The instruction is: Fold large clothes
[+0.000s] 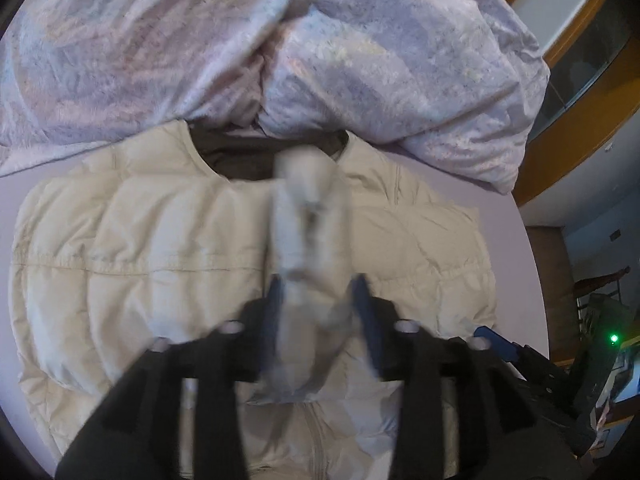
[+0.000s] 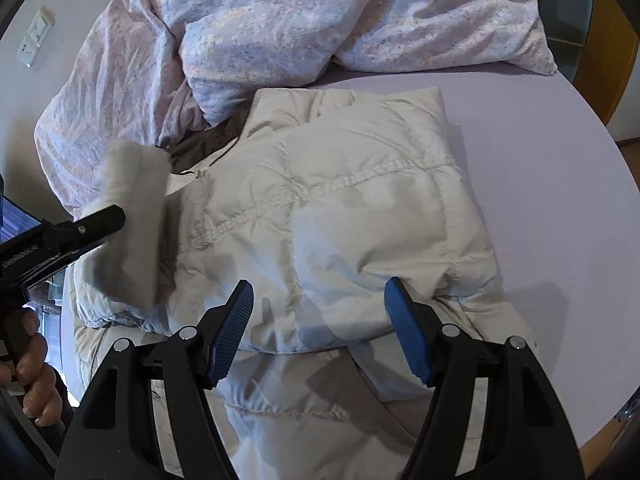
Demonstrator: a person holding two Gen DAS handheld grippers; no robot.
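Observation:
A cream puffer jacket (image 1: 160,248) (image 2: 340,200) lies front up on the lilac bed sheet (image 2: 540,160), its dark lining showing at the collar (image 1: 256,156). Its right side is folded in over the body. A blurred cream sleeve (image 1: 308,208) (image 2: 132,216) stands up between the blue pads of my left gripper (image 1: 319,300). The jaws stand apart and do not clamp it. One black finger (image 2: 100,222) of that gripper shows beside the sleeve in the right wrist view. My right gripper (image 2: 320,292) hangs open just above the folded-in part, with nothing between its pads.
A rumpled floral duvet (image 1: 320,60) (image 2: 280,20) is heaped right behind the jacket's collar. A hand (image 2: 32,360) grips the left tool's handle. The bed's edge runs down the right, with wooden furniture (image 1: 580,140) beyond. Wall sockets (image 2: 36,40) sit at far left.

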